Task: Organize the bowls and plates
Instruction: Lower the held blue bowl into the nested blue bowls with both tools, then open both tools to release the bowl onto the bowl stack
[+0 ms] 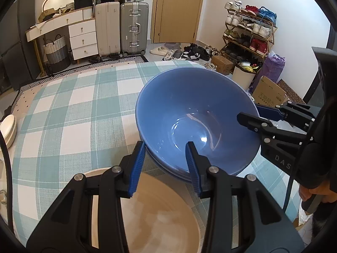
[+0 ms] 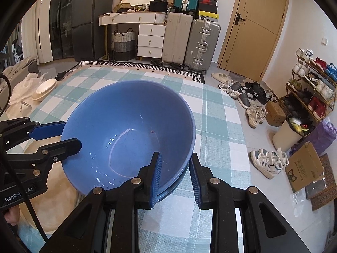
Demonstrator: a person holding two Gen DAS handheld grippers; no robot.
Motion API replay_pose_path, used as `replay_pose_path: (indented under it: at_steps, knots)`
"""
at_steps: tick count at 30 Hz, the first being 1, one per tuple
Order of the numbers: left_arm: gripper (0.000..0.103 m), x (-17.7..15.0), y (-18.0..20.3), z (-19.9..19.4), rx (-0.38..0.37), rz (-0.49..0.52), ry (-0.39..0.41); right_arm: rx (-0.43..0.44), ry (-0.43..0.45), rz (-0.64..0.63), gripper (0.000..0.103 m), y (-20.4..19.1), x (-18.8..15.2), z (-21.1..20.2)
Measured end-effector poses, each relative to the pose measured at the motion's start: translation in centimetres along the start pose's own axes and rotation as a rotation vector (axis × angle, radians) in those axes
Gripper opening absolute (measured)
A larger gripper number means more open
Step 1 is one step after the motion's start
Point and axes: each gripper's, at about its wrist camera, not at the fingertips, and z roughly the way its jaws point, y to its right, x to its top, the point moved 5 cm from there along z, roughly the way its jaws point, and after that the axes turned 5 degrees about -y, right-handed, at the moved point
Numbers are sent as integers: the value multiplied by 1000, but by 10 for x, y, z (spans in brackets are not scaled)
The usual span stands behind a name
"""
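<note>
Two grippers are seen at one blue bowl (image 1: 195, 118), which is nested in a second blue bowl (image 1: 168, 171) on the checked surface (image 1: 69, 113). The left gripper (image 1: 166, 158) straddles the near-left rim, one finger inside and one outside, with gaps visible on both sides; the fingers are judged apart, not clamped. The right gripper (image 2: 175, 168) straddles the opposite rim in the same way, its fingers also spread and not pressed on the wall. A beige plate (image 1: 160, 215) lies just beside the bowls, under the left gripper. A stack of cream dishes (image 2: 45, 89) sits well apart at the far left edge of the surface.

Risk is judged as follows. If only one side is clamped before lifting, the bowl may tip and slip on the glazed wall. If the lower bowl is caught by a finger, it may be dragged up and dropped. Contact with the beige plate is possible if the left gripper is lowered.
</note>
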Motion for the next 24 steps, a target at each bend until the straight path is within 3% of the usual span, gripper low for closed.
replay_pose_path:
  at_steps: [18, 24]
  knots:
    - [37, -4, 1, 10, -3, 1, -14, 39, -29, 1, 41, -1, -5, 8]
    - [50, -5, 1, 14, -10, -4, -18, 68, -14, 4, 56, -1, -4, 4]
